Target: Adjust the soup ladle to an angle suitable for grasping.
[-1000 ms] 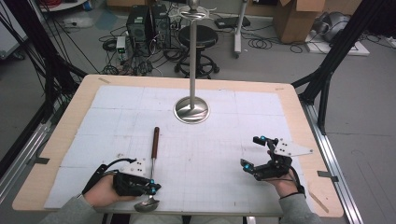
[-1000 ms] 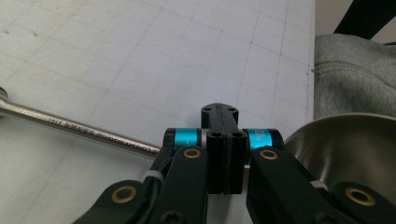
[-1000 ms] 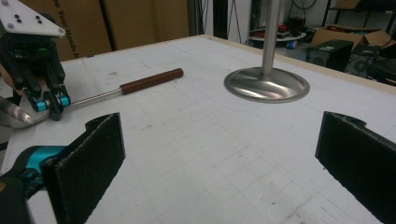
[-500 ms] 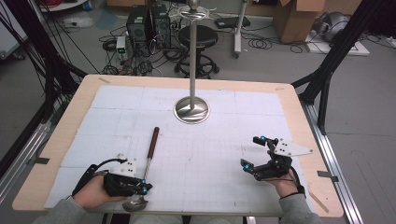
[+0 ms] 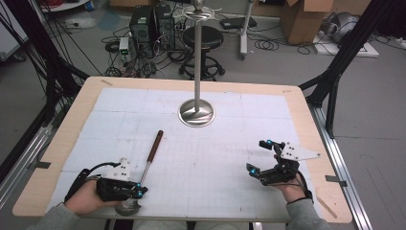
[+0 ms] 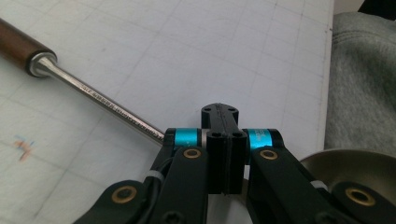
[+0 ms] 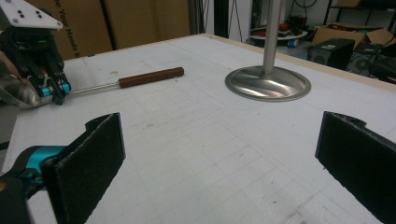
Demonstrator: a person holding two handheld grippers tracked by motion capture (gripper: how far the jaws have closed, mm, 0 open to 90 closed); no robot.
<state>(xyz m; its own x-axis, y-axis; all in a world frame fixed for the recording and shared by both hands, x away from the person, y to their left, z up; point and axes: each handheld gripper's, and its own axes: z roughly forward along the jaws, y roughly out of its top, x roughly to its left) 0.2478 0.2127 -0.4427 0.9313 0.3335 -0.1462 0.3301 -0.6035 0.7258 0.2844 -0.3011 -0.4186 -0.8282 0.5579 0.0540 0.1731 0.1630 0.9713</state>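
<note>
A ladle lies on the white gridded mat, its brown wooden handle (image 5: 154, 146) pointing away and its steel bowl (image 5: 128, 207) at the near edge. My left gripper (image 5: 140, 191) lies low on its side with the jaws pressed together, their tips over the thin steel shaft (image 6: 107, 107) close to the bowl (image 6: 355, 163). Nothing sits between the jaws. My right gripper (image 5: 256, 155) hovers at the near right, jaws wide apart and empty. In the right gripper view its black pads (image 7: 93, 154) frame bare mat, with the left gripper (image 7: 53, 93) and ladle handle (image 7: 149, 77) farther off.
A tall steel pole on a round dished base (image 5: 196, 114) stands at the mat's far middle. The wooden table rim (image 5: 316, 129) borders the mat. A grey sleeve (image 6: 362, 79) lies near the left gripper. Beyond the table are a stool, computer cases, cables and cardboard boxes.
My left hand and gripper have slid left along the near edge. The ladle's bowl end has swung left with them while the handle tip stayed put. The right gripper has not moved.
</note>
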